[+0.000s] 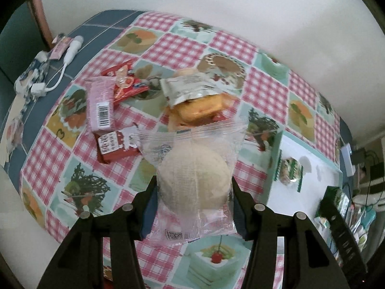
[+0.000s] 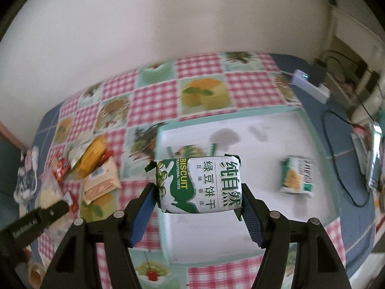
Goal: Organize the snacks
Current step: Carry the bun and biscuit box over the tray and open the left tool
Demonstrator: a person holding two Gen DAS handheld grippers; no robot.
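Note:
My left gripper [image 1: 192, 187] is shut on a clear-wrapped round bun [image 1: 192, 178], held above the checked tablecloth. Beyond it lies a snack pile: pink pack [image 1: 99, 103], red packs [image 1: 115, 147], silver pack [image 1: 190, 86], orange pack [image 1: 199, 109]. My right gripper [image 2: 198, 187] is shut on a green-and-white biscuit pack [image 2: 199, 185], held over the left part of the white tray [image 2: 252, 130]. A second green biscuit pack [image 2: 297, 178] lies in the tray. The tray also shows in the left wrist view [image 1: 310, 168], at the right.
A white charger and cable [image 1: 69, 50] lie at the table's far left. A white power strip [image 2: 310, 85] and black cables [image 2: 336, 149] lie right of the tray. The left gripper's body [image 2: 36, 221] shows at the lower left. A wall is behind the table.

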